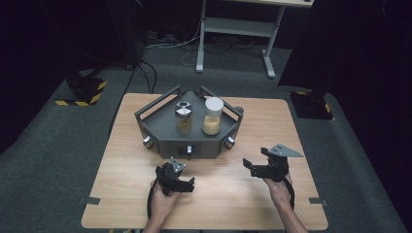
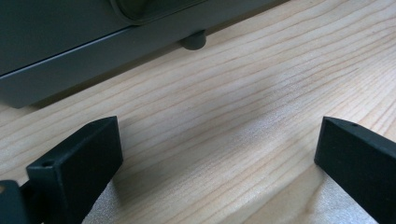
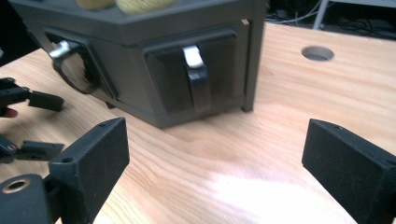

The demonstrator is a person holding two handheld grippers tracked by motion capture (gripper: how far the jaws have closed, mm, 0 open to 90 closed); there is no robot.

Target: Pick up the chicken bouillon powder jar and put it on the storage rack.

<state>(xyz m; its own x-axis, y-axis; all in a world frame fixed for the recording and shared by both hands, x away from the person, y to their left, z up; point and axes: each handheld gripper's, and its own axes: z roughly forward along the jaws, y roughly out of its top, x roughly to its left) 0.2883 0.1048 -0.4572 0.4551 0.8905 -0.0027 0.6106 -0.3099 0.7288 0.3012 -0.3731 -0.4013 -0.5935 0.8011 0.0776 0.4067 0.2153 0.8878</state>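
Dark grey carpet runs around a pale wooden table [image 1: 121, 160], with a white desk frame [image 1: 233, 29] standing at twelve o'clock beyond it and yellow-and-black hazard tape [image 1: 80, 97] at ten o'clock. Near the middle of the tabletop, toward its far edge, sits a dark grey angular box [image 1: 170, 141] with a railed top. Two jars stand side by side on that top: a metal-capped jar [image 1: 183, 119] of brownish contents on the left and a white-lidded jar [image 1: 213, 115] of yellowish grains on the right.

At six o'clock from the box, just in front of its near face, the left gripper [image 1: 180, 167] is held low over the wood, its jaws standing wide apart with nothing between them; in the left gripper view the box's lower edge and a small foot [image 2: 194, 41] lie straight ahead.

At four o'clock from the box, the right gripper [image 1: 257, 160] is likewise spread open and holds nothing. In the right gripper view it faces a side panel of the box with a metal-tipped latch handle [image 3: 196, 77], a round knob [image 3: 70, 65] on the neighbouring face, and a hole in the tabletop [image 3: 317, 52] at one o'clock.
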